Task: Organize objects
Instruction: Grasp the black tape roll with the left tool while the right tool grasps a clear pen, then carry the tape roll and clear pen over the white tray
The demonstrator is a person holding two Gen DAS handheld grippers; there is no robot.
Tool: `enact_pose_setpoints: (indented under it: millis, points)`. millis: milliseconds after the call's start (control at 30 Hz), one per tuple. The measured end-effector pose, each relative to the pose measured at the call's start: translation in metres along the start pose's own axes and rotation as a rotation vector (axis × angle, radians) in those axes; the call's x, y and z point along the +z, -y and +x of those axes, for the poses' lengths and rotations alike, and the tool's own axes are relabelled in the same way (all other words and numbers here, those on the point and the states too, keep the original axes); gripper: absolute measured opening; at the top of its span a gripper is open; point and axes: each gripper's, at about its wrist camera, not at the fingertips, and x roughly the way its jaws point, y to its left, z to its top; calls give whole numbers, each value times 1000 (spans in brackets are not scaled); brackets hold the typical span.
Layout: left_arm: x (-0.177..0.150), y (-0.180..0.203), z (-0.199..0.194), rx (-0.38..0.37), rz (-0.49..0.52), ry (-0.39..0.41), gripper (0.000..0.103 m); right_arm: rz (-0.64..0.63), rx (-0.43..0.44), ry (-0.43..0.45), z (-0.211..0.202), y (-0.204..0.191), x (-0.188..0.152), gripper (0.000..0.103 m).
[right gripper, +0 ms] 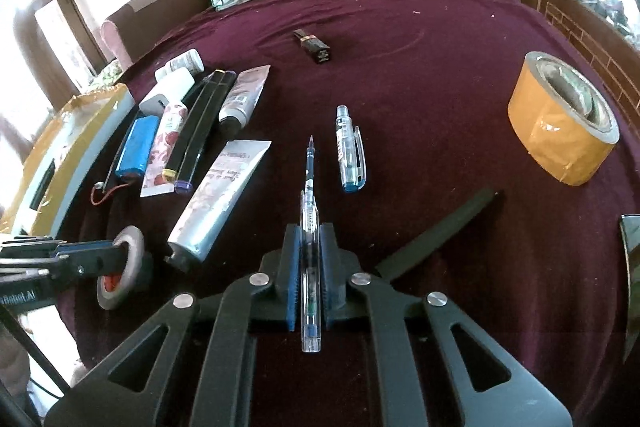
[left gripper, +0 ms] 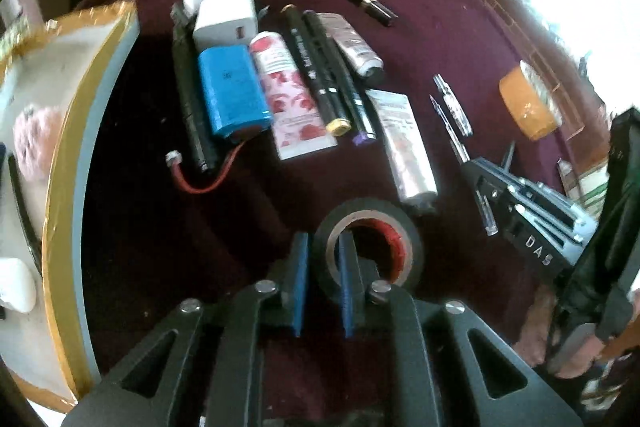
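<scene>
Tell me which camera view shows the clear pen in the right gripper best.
The right wrist view. There the clear pen lies along the middle of the picture, whole from tip to end, clamped by the right gripper. The left wrist view shows it only small at the edge, beside that gripper.

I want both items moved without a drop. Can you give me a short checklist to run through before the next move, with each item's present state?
1. Left gripper shut on the black tape roll, one finger inside the ring: ok.
2. Right gripper shut on the clear pen: ok.
3. Pen lies lengthwise along the fingers: ok.
4. Pen cap lies apart on the cloth: not ok.
5. Open box has room: cannot tell.
</scene>
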Motion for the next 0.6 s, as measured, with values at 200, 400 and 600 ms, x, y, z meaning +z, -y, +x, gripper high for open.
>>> enact_pose_setpoints:
  millis: [200,400,600]
  points:
    - [-12,17,0,80,121,48,22,25,5,6,-3,2,-4,8]
    - [-21,14,-4,75,139,108,28,42,0,18,-3,1,-4,8]
    - [-17,19,-3,61,135,125,28,87,37,10,-4,7,-4,8]
